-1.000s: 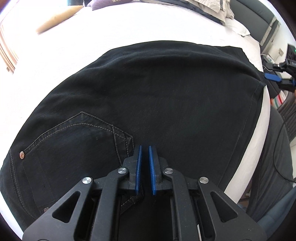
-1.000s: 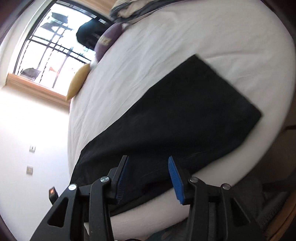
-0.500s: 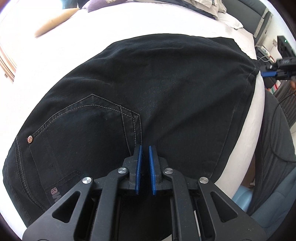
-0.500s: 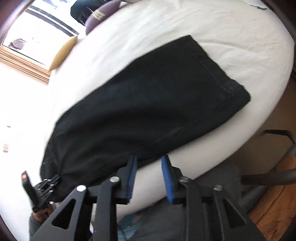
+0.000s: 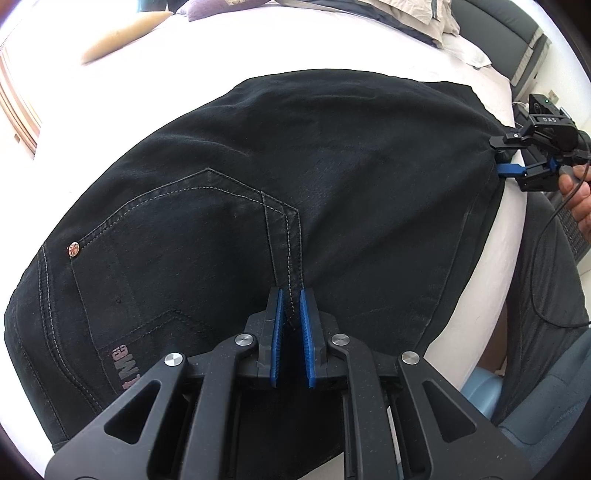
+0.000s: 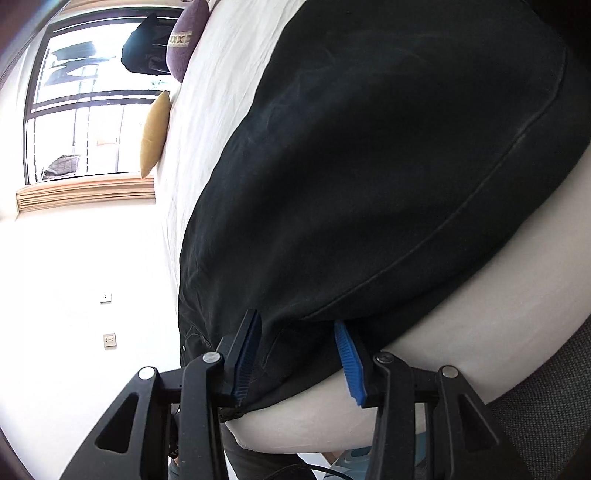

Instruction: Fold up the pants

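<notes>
Black pants (image 5: 295, 177) lie flat on a white bed (image 5: 258, 48), back pocket up, legs folded together. My left gripper (image 5: 291, 299) is shut on the pants' near edge by the seat seam. My right gripper (image 6: 297, 325) is open, its blue fingers straddling the pants' (image 6: 388, 166) hem edge at the bed's side. The right gripper also shows in the left wrist view (image 5: 517, 166) at the far right end of the pants, held by a hand.
A tan pillow (image 5: 122, 35) and a purple cushion (image 6: 184, 40) lie at the far side of the bed. Bedding (image 5: 406, 18) is piled at the headboard. A window (image 6: 85, 92) is beyond. A person's grey-trousered legs (image 5: 546, 280) stand by the bed edge.
My right gripper has moved in close to the pants' hem and opened wider around the edge. My left gripper stays clamped and the pants have shifted slightly toward it.
</notes>
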A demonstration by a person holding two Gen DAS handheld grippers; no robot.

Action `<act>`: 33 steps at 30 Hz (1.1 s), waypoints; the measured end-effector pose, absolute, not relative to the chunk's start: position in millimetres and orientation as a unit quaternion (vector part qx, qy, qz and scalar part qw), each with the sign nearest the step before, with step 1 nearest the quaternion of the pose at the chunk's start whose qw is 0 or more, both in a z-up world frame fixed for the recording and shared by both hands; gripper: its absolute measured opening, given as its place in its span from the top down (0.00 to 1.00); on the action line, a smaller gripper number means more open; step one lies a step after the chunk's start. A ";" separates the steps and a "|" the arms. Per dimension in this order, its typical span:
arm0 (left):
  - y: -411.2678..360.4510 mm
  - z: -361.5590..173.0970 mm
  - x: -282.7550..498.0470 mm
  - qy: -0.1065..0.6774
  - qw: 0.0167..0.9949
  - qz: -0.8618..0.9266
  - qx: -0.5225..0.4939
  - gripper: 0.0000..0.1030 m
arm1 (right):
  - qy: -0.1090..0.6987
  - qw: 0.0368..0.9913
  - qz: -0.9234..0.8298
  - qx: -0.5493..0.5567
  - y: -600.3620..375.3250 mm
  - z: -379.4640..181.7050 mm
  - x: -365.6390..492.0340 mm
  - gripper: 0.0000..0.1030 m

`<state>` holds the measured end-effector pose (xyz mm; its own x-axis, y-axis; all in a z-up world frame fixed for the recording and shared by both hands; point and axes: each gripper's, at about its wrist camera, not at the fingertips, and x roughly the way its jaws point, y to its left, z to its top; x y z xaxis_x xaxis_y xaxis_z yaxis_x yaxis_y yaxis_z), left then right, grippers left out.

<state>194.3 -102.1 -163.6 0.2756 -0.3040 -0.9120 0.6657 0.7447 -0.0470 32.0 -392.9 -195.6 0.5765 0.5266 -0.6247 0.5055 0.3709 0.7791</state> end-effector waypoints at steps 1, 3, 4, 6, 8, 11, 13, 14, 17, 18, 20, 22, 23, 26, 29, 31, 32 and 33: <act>-96.0 -162.7 195.2 0.516 0.779 -0.312 0.174 0.89 | 0.460 0.694 0.006 0.554 -393.3 -193.6 30.9 0.77; -92.4 -163.3 194.4 0.516 0.779 -0.312 0.172 0.89 | 0.459 0.696 0.001 0.552 -394.4 -195.6 27.9 0.90; -90.6 -163.2 193.6 0.516 0.779 -0.312 0.173 0.89 | 0.459 0.696 -0.002 0.552 -394.9 -197.1 25.3 0.91; -88.7 -162.9 192.8 0.517 0.777 -0.313 0.175 0.89 | 0.456 0.698 -0.006 0.553 -395.7 -196.9 17.7 0.95; -78.0 -161.1 191.5 0.518 0.776 -0.312 0.177 0.89 | 0.454 0.698 -0.011 0.554 -394.1 -196.9 11.2 0.95; -54.4 -158.1 189.8 0.520 0.778 -0.308 0.175 0.89 | 0.451 0.700 -0.026 0.553 -396.8 -197.0 -1.9 0.96; -48.1 -157.3 189.6 0.520 0.778 -0.305 0.174 0.89 | 0.445 0.701 -0.043 0.556 -402.9 -198.6 -8.0 0.98; -46.2 -156.9 189.5 0.520 0.779 -0.305 0.174 0.89 | 0.443 0.700 -0.052 0.558 -406.1 -199.8 -8.9 0.99; -43.8 -153.2 187.2 0.518 0.781 -0.297 0.183 0.89 | 0.460 0.700 -0.053 0.543 -405.9 -191.3 -5.6 0.95; -43.2 -149.1 184.4 0.512 0.786 -0.291 0.189 0.89 | 0.468 0.708 -0.045 0.527 -400.6 -181.2 -1.2 0.91; -47.9 -138.0 176.7 0.497 0.795 -0.290 0.193 0.89 | 0.467 0.720 0.009 0.513 -386.1 -162.0 7.2 0.86; -45.5 -131.4 172.3 0.492 0.798 -0.297 0.181 0.89 | 0.467 0.720 0.056 0.510 -363.1 -153.1 19.9 0.73; -44.1 -131.2 171.8 0.493 0.799 -0.294 0.179 0.89 | 0.474 0.711 0.077 0.515 -351.1 -156.1 27.9 0.68; -39.0 -141.5 175.9 0.508 0.796 -0.276 0.178 0.89 | 0.498 0.671 0.086 0.543 -325.7 -184.5 45.1 0.67; -29.3 -143.2 177.1 0.512 0.797 -0.277 0.162 0.89 | 0.512 0.645 0.081 0.561 -314.8 -210.0 52.3 0.67; -22.0 -142.5 177.1 0.510 0.798 -0.278 0.162 0.89 | 0.504 0.630 0.085 0.585 -313.0 -221.0 52.3 0.67; -20.8 -144.1 175.9 0.510 0.798 -0.276 0.163 0.89 | 0.501 0.626 0.089 0.590 -312.3 -223.0 52.2 0.67; -16.6 -144.4 175.7 0.510 0.798 -0.276 0.161 0.89 | 0.500 0.624 0.094 0.593 -310.2 -224.9 53.5 0.67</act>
